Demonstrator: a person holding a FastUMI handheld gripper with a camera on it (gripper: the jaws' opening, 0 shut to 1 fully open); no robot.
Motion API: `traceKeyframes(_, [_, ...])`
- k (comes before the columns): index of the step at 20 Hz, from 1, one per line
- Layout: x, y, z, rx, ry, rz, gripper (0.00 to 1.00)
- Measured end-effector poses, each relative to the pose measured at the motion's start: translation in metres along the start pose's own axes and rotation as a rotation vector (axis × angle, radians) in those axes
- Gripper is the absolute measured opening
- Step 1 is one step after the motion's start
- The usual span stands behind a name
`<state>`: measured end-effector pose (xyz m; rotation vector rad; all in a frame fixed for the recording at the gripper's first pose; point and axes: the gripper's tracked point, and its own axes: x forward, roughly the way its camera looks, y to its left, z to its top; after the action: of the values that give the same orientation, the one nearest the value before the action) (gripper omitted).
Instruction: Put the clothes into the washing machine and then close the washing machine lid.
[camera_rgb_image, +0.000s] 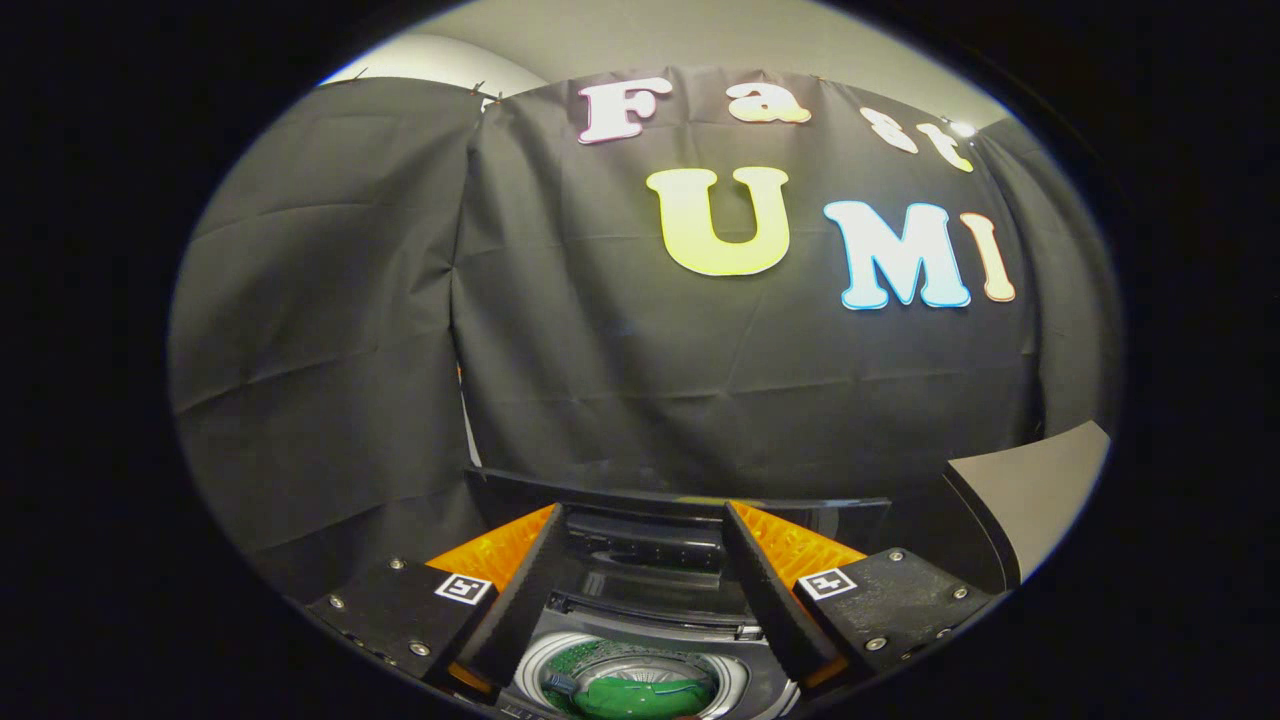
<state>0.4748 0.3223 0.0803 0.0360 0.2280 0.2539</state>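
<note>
1. The claw (640, 560) stands wide open, its two fingers spread well apart with nothing pressed between them; it holds nothing.

2. Between and below the fingers sits the washing machine (650, 610), seen from above. Its round drum opening lies just under the gap of the claw.

3. Inside that drum lies a green garment (640, 692), the clothes of the task. It rests down in the tub, apart from both fingers.

4. Just beyond the fingertips the washing machine lid (680, 505) stands raised, its dark panel upright behind the opening. Past it hangs the booth's black cloth wall (600, 350), and off to the claw's right a grey panel (1030, 480) rises; what it belongs to I cannot tell.

5. My reading: the loading step looks done, since the garment is in the tub and the claw is free. The step in hand is closing the lid.

6. The next move likely calls for carrying the claw forward and up to the lid's top edge, hooking or pushing it toward the opening, then guiding it down until it lies flat, keeping the fingers clear of the garment.
</note>
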Motion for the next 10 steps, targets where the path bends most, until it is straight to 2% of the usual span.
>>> traceKeyframes(10, [0.050, 0.004, 0.022, 0.036, 0.040, -0.046, 0.96])
